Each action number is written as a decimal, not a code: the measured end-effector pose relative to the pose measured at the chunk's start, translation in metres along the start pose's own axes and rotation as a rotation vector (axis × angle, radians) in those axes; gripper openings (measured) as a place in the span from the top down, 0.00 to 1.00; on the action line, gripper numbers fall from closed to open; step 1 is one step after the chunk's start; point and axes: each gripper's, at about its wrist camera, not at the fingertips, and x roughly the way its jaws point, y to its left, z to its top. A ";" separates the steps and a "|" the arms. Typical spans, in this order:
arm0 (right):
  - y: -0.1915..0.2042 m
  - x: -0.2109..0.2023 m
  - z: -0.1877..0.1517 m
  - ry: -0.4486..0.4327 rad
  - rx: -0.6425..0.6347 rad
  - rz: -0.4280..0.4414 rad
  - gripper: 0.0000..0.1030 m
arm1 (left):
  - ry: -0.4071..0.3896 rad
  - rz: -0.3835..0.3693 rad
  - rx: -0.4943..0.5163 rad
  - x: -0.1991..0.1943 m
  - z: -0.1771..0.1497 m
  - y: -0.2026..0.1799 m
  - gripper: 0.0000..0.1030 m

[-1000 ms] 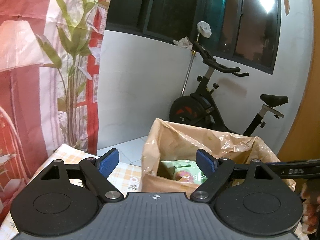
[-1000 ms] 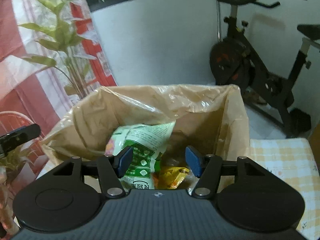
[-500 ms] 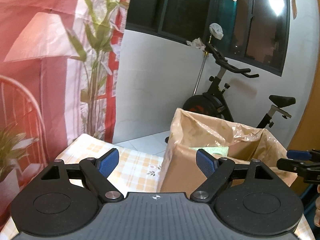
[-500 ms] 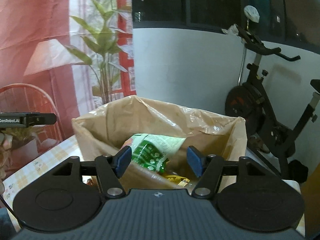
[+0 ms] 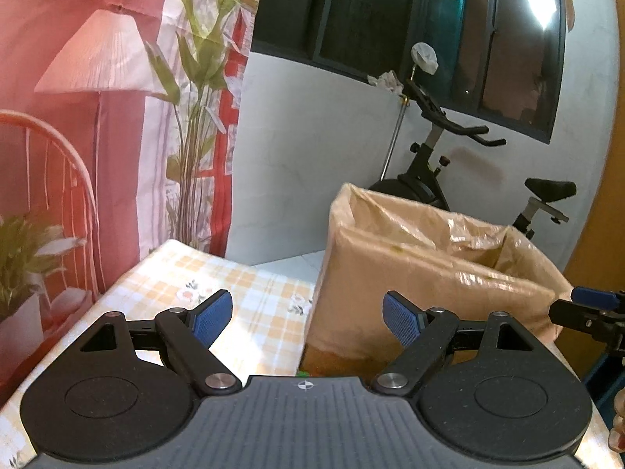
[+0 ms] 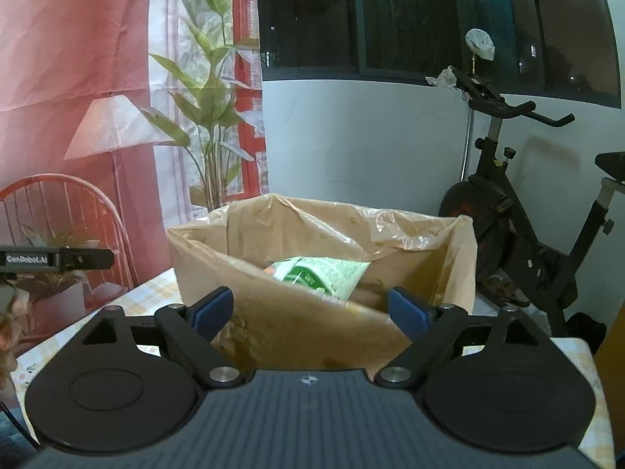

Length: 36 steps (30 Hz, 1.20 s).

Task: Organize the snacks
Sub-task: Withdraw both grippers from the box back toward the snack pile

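Left view: left gripper [image 5: 304,314] apart, empty, beside the bag [image 5: 429,269] on the tablecloth [image 5: 218,273].
Right view: right gripper [image 6: 310,310] jaws opening, nothing between; green snack packet [image 6: 320,275] sits inside, likely just dropped.

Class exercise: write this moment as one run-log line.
left gripper: open, empty | right gripper: jaws opening, nothing between | green snack packet: inside lined box | box: on checked tablecloth
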 end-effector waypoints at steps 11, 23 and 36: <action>0.000 -0.015 -0.045 0.025 -0.003 0.015 0.12 | 0.036 0.006 -0.003 -0.008 -0.045 0.004 0.17; -0.005 -0.020 -0.098 0.112 -0.009 -0.042 0.10 | 0.134 0.016 -0.056 0.003 -0.074 0.018 0.17; -0.014 -0.029 -0.148 0.214 -0.050 -0.151 0.17 | 0.190 -0.017 -0.031 0.014 -0.092 0.008 0.18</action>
